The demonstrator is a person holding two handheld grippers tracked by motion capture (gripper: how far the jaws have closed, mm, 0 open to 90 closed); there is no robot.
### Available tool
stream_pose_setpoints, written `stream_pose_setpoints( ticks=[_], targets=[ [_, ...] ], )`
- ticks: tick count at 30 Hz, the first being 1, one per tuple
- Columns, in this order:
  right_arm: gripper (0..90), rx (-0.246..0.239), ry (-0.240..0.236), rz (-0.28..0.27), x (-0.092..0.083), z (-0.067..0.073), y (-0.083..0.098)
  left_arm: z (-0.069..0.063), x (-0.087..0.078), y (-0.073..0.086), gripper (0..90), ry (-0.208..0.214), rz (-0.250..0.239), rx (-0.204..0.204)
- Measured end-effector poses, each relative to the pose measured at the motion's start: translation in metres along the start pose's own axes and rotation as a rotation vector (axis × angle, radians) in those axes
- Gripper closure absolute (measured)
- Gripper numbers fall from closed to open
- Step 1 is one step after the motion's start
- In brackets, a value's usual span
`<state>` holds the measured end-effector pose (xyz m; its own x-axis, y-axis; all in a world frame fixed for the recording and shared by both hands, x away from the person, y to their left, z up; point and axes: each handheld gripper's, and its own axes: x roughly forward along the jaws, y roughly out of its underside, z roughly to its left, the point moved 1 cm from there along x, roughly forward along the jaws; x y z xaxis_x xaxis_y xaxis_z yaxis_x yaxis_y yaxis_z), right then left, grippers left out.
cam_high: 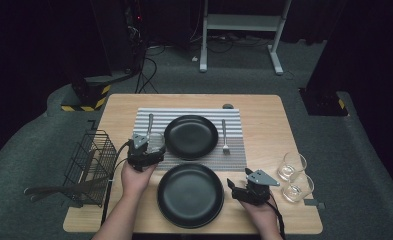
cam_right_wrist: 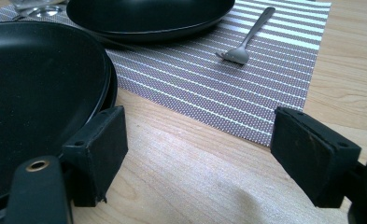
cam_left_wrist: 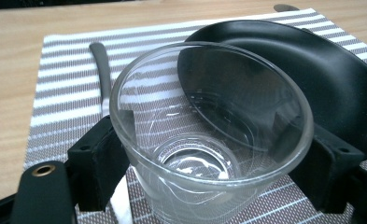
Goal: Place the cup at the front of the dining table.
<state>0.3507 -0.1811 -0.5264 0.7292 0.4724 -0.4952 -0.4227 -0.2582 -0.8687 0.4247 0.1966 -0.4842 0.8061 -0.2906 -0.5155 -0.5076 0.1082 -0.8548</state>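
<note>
The left claw [cam_left_wrist: 209, 154] grips a clear glass [cam_left_wrist: 209, 135] by its sides, holding it over the striped mat [cam_left_wrist: 64, 93], just left of the far black plate [cam_left_wrist: 312, 70] and beside a knife [cam_left_wrist: 102, 70]. To set it down well, lower it level onto the mat, clear of the plate's rim and the knife's handle, then release gently; smooth glass may slip or tip. The right claw [cam_right_wrist: 197, 154] stands open above the wooden desk [cam_right_wrist: 181, 172], right of the near plate [cam_right_wrist: 36, 93]. The plates are matte, round and shallow; the mat is woven; a metal fork [cam_right_wrist: 246, 39] lies right of the far plate.
</note>
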Motion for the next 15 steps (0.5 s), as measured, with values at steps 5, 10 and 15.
stream_pose_setpoints(
  ticks=[5,10,15],
  targets=[
    [19.2,-0.002,0.004,0.002,0.000,0.000,0.000,0.000,0.000,-0.009,20.2,-0.001,-0.015,-0.002],
    [19.1,-0.001,0.003,0.002,0.000,0.000,0.000,0.004,0.008,-0.006,20.2,-0.018,0.013,-0.006],
    [19.1,-0.001,0.000,0.003,0.000,0.000,0.000,0.010,0.016,0.000,20.2,-0.032,0.050,-0.016]
  ],
)
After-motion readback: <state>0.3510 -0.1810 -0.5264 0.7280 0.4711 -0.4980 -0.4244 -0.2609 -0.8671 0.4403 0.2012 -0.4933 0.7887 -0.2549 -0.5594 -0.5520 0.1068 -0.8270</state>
